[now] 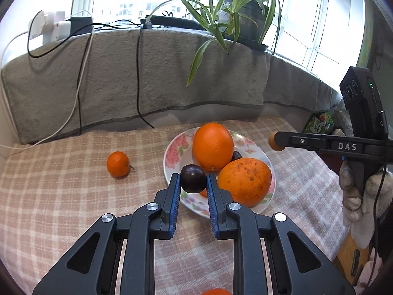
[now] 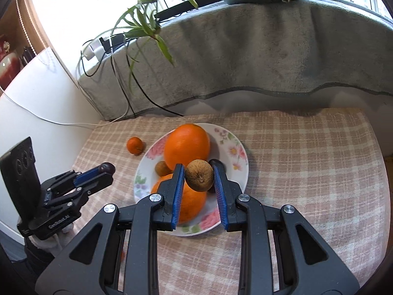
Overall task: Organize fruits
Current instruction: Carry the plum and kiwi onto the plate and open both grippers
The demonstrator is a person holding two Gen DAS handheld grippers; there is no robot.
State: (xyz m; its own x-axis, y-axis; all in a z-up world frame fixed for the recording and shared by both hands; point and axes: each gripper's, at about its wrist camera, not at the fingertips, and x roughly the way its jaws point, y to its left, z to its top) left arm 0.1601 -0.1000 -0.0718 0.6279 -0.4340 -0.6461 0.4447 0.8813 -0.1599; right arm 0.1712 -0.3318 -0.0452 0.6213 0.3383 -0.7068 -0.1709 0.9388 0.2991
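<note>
A floral plate (image 1: 172,157) (image 2: 235,145) on the checked cloth holds a big orange (image 1: 212,146) (image 2: 186,145), a spotted orange (image 1: 245,182) (image 2: 194,201), a dark plum (image 1: 236,155) and a small brown fruit (image 2: 161,168). My left gripper (image 1: 193,184) (image 2: 104,169) is shut on a dark plum (image 1: 193,178) (image 2: 108,167) at the plate's left edge. My right gripper (image 2: 199,179) (image 1: 276,141) is shut on a brown round fruit (image 2: 199,175) (image 1: 274,141) above the plate. A small tangerine (image 1: 118,164) (image 2: 134,145) lies on the cloth left of the plate.
A grey towel (image 1: 147,78) hangs from the windowsill behind the table, with cables (image 1: 138,73) trailing down it. A spider plant (image 1: 235,12) stands on the sill. Another orange fruit (image 1: 216,292) shows at the bottom edge under the left gripper.
</note>
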